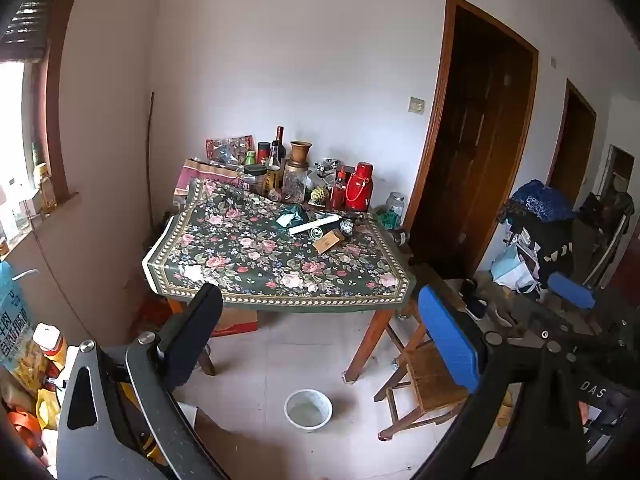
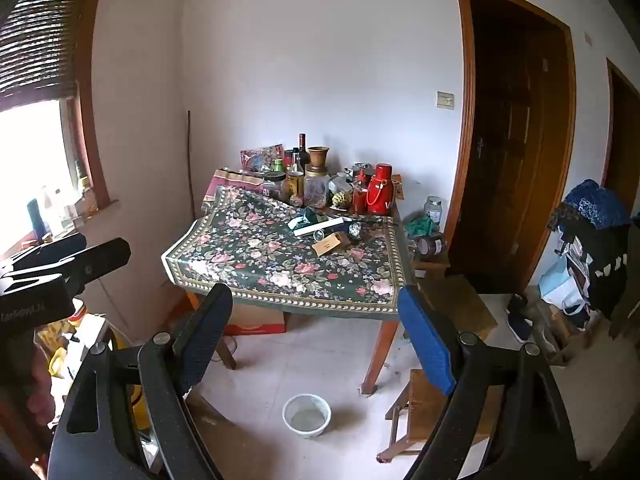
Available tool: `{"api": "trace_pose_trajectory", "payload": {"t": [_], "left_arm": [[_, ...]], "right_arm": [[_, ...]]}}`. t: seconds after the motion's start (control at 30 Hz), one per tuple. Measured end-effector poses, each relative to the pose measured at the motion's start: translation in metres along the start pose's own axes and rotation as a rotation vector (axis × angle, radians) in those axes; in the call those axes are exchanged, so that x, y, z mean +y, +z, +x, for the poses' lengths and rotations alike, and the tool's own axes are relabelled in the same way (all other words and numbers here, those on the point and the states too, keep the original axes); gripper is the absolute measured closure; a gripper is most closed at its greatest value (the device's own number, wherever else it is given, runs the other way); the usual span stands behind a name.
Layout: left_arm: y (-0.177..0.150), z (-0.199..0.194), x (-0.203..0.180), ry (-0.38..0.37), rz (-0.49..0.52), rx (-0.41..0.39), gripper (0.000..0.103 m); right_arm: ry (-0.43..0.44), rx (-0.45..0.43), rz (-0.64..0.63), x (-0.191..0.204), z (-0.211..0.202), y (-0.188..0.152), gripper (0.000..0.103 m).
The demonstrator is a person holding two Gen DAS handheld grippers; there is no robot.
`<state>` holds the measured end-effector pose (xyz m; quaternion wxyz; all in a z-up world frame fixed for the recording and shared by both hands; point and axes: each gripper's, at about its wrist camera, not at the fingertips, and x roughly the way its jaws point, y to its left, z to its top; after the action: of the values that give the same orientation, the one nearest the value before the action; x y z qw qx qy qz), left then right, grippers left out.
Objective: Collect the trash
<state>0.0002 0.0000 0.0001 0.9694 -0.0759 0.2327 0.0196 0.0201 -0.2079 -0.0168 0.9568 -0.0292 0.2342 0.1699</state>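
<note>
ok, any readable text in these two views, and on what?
"DAS": on the right gripper body, seen in the left wrist view.
"GenRobot.AI", blurred, likely: on the left gripper body, seen in the right wrist view.
Large characters on the blue bag: not legible.
Bottle labels on the table: too small.

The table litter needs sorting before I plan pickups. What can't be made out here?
- Small box and round items beside it: both views, too small to identify.
- Stuff under the table: hidden by the cloth overhang.
- Floor clutter at left: left wrist view, cut off by the edge and the gripper.
</note>
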Motion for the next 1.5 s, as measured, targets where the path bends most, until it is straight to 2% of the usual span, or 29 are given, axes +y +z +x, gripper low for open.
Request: {"api": "trace_pose_trajectory", "payload": {"t": [0.3, 0.53, 1.5], "left_arm": [[0.005, -0.016, 0.004, -0.009, 0.008, -0.036, 0.004], [0.009, -0.009, 0.0, -0.004, 0.039, -0.017, 0.004], [0.009, -0.001, -0.006, -0.019, 0.056, -0.014, 0.004]], "right_arm": [[0.0, -0.013, 0.014, 0.006, -0.005, 0.004, 0.021], [0.015, -0.011, 0.044, 0.004, -0.004, 0.01, 0.021], [0.018, -0.023, 0.058, -0.002, -0.002, 0.011, 0.021]]}}
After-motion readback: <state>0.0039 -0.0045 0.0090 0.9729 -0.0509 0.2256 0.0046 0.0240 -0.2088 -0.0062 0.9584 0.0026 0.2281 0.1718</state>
